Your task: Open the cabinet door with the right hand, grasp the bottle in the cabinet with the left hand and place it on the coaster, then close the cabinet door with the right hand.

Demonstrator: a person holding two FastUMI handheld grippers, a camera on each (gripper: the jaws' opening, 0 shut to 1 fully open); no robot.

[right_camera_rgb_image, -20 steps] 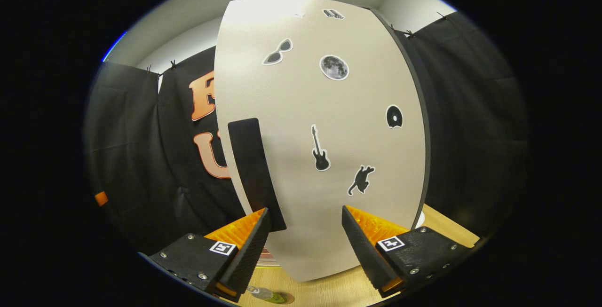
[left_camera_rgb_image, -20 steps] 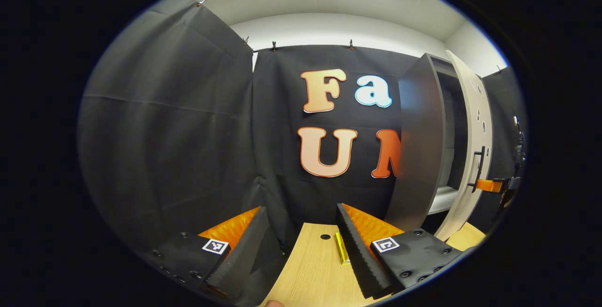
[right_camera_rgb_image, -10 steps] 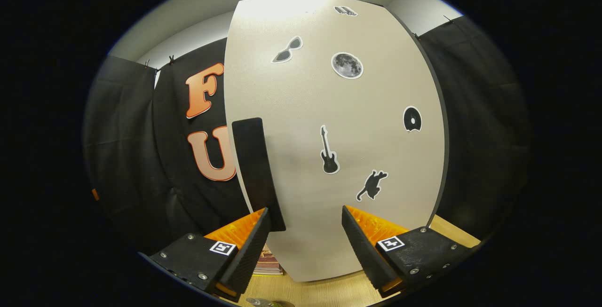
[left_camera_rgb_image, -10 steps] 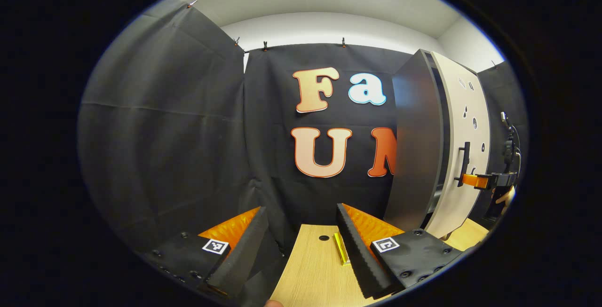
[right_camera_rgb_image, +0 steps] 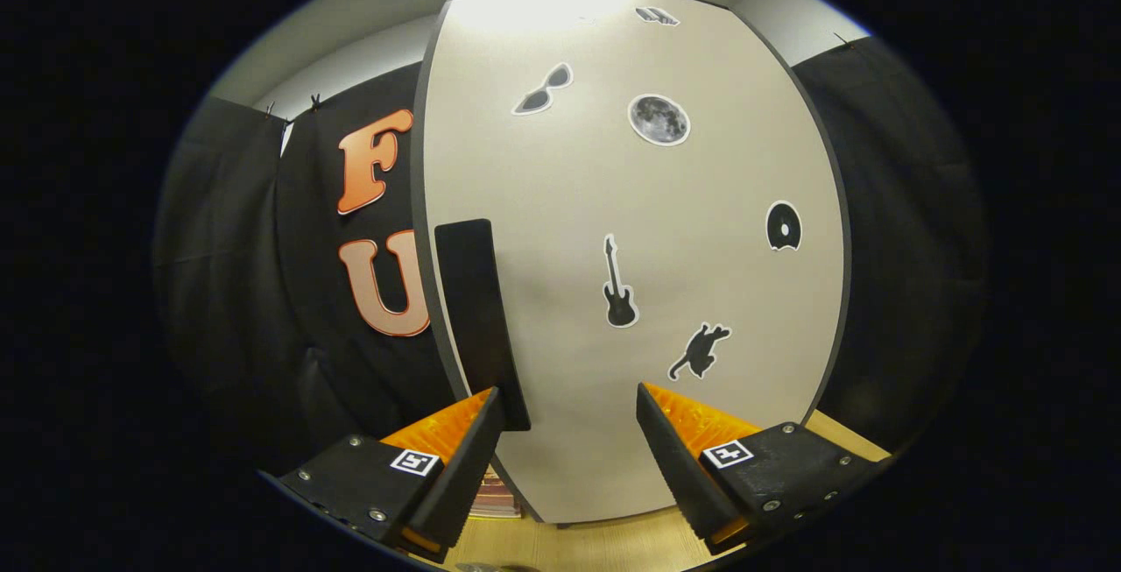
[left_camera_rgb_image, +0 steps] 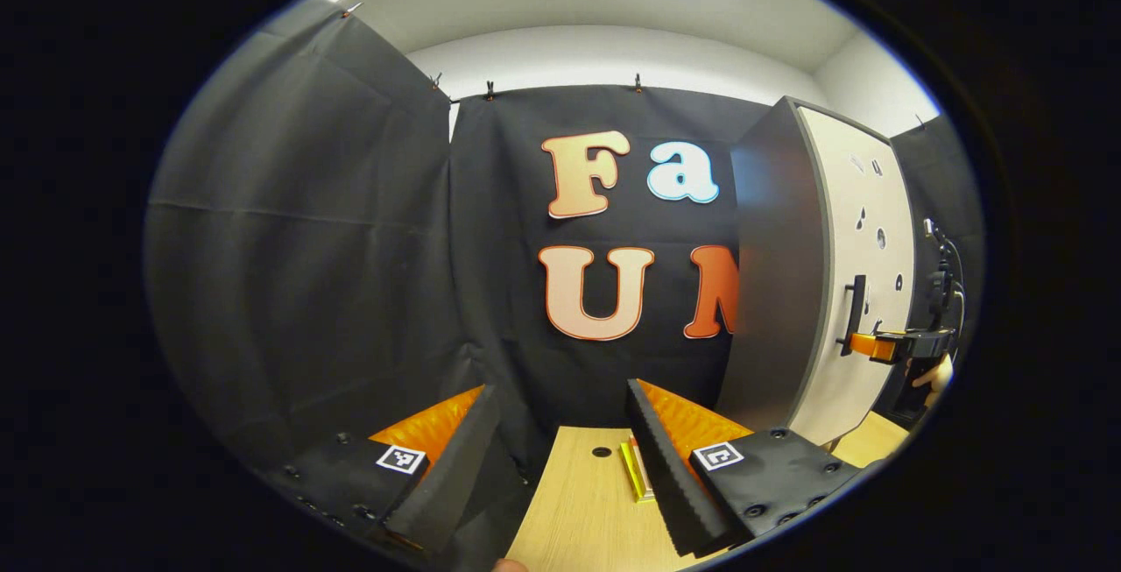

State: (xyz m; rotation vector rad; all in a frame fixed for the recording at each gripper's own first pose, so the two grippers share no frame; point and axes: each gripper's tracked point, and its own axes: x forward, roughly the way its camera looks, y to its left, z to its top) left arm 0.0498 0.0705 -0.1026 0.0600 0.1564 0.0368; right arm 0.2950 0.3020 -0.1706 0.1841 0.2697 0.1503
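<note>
Both of my jaws stand released. My right gripper (right_camera_rgb_image: 567,458) faces the beige stickered cabinet door (right_camera_rgb_image: 631,230), beside its black bar handle (right_camera_rgb_image: 477,318). Door appears flush; I push squarely until seated, then withdraw straight. My left gripper (left_camera_rgb_image: 560,467) idles over the wooden desk (left_camera_rgb_image: 578,502).

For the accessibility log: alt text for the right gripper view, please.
The right gripper, open, faces a pale cabinet door close up, its dark handle just above the left finger. Stickers dot the door; a wooden table lies below.
</note>
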